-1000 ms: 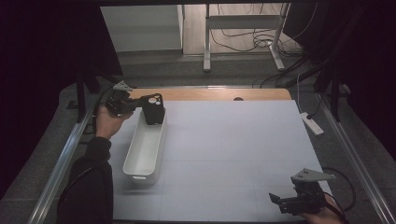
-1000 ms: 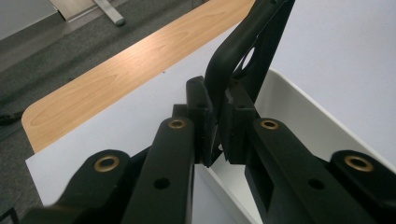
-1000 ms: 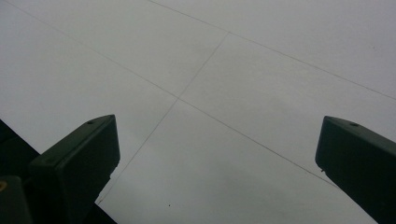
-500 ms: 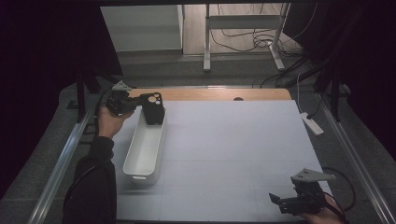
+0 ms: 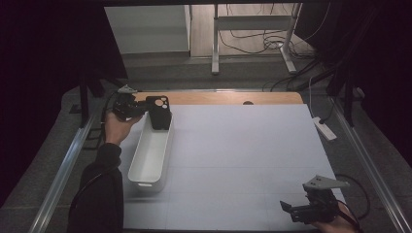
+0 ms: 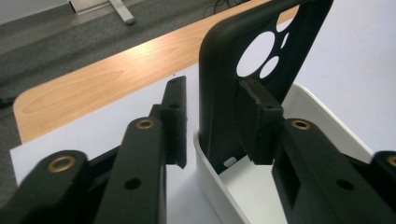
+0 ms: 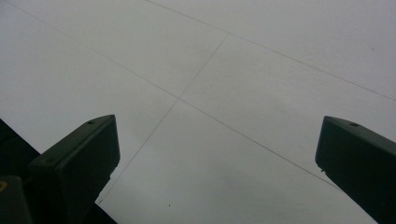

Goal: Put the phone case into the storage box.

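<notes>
A black phone case [image 5: 159, 112] with round camera holes stands upright in the far end of a long white tray [image 5: 137, 182]. My left gripper [image 5: 148, 109] reaches it from the left. In the left gripper view the case [image 6: 224, 79] rises from the tray [image 6: 322, 109] between the jaws of my left gripper [image 6: 215, 109]. Those jaws have just been opening: the left pad [image 6: 175, 121] stands clear of the case, while the right one lies close against its inner face. My right gripper [image 5: 286, 208] rests at the near right corner. In its own view the right gripper [image 7: 217, 140] is wide open over bare mat.
A white mat [image 5: 243, 155] covers the table, with a strip of wood [image 5: 218, 97] at its far edge. A small white device [image 5: 323, 128] lies off the mat's right side. Metal rails [image 5: 63, 170] run along both sides.
The left jaws have parted a little around the phone case, which stays upright in the tray's far end. The right gripper has not moved.
</notes>
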`<state>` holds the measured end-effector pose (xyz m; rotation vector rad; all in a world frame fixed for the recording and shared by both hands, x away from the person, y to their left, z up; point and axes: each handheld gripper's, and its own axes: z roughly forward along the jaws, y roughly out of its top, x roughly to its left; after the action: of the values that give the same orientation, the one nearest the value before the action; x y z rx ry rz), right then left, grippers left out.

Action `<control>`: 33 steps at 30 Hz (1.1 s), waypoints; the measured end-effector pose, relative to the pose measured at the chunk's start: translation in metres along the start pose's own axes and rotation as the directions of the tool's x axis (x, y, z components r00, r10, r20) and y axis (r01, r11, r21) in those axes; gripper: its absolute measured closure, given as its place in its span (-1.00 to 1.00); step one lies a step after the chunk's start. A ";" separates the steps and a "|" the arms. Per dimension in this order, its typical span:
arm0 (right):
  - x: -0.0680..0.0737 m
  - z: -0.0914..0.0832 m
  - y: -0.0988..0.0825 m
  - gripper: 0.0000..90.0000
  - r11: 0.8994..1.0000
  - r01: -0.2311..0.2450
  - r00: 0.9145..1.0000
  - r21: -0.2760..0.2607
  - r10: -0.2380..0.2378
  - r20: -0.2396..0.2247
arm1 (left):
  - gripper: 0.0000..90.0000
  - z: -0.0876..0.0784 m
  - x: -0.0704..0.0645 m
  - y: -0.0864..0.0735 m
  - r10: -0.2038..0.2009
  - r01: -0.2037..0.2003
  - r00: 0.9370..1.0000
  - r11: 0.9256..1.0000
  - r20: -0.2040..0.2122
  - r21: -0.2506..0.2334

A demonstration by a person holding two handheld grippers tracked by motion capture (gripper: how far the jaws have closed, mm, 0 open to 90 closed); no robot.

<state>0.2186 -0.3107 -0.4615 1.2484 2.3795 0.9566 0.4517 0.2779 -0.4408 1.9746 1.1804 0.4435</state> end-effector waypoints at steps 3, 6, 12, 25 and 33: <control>0.000 0.000 0.000 -1.00 1.000 -0.005 1.000 0.000 0.005 0.000 | 0.29 -0.002 0.001 -0.003 -0.042 0.042 0.998 0.999 0.040 -0.001; 0.000 0.000 0.000 -1.00 1.000 -0.005 1.000 -0.001 0.005 0.000 | 0.17 -0.003 0.001 -0.005 -0.052 0.051 0.997 0.999 0.057 0.013; 0.000 0.000 0.000 -1.00 1.000 -0.003 1.000 -0.001 0.003 0.000 | 0.02 -0.011 0.000 -0.006 -0.081 0.080 0.994 0.997 0.076 0.014; 0.001 -0.001 0.000 -1.00 1.000 0.002 1.000 -0.003 -0.002 0.002 | -0.37 -0.026 -0.008 -0.013 -0.093 0.093 0.990 0.996 0.108 0.011; 0.000 -0.001 0.000 -1.00 1.000 0.003 1.000 -0.004 -0.003 0.002 | -0.56 -0.031 -0.011 -0.022 -0.104 0.104 0.985 0.995 0.137 0.009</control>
<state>0.2182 -0.3106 -0.4611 1.2438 2.3759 0.9580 0.4142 0.2877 -0.4369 1.9024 1.1901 0.2491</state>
